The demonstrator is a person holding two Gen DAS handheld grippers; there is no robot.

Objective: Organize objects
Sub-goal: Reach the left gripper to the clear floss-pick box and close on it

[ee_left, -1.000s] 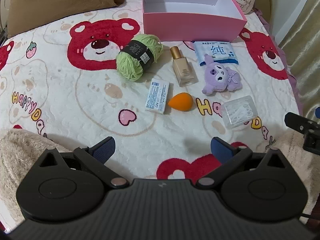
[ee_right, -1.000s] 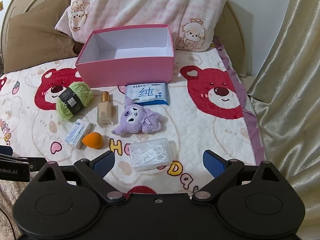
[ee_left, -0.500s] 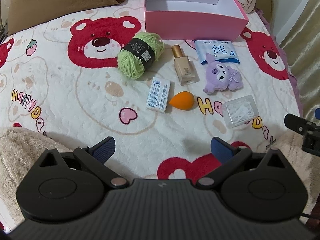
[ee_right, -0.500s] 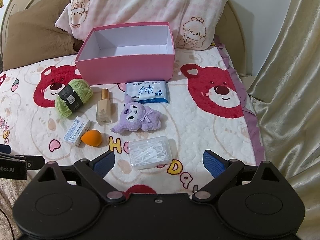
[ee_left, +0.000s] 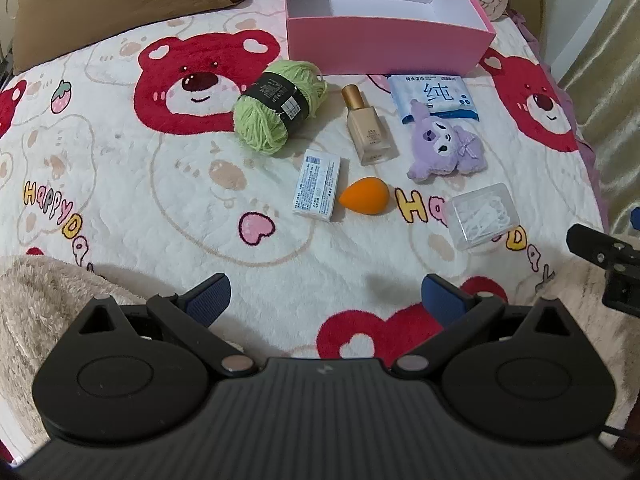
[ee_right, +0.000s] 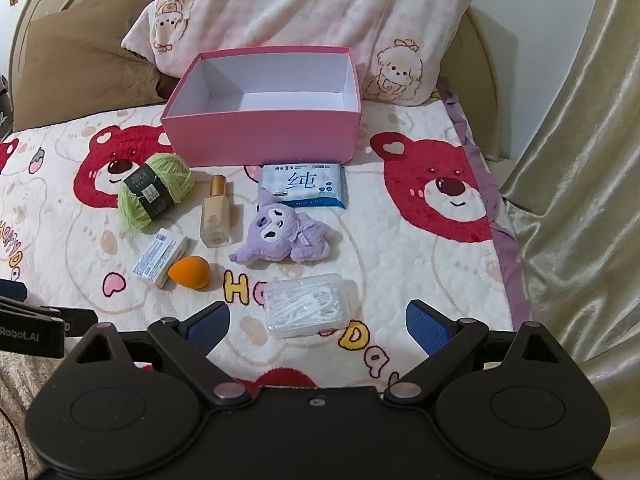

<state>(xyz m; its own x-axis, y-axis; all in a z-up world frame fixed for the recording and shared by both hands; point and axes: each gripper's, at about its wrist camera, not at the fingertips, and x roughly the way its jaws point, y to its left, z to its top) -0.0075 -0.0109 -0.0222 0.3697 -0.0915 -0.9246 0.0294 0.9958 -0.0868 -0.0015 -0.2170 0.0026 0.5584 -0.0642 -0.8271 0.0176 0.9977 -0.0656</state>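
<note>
Both views have crept slightly closer to the spread since a second ago; nothing on the blanket has shifted. My left gripper hangs with fingers spread wide, empty, touching nothing. My right gripper is likewise wide apart and empty, the clear floss-pick box lying just ahead between its fingers, untouched. Beyond that box: orange sponge beside the small carton, purple plush, foundation bottle, green yarn, wipes pack. Farthest, the pink box stands open.
</note>
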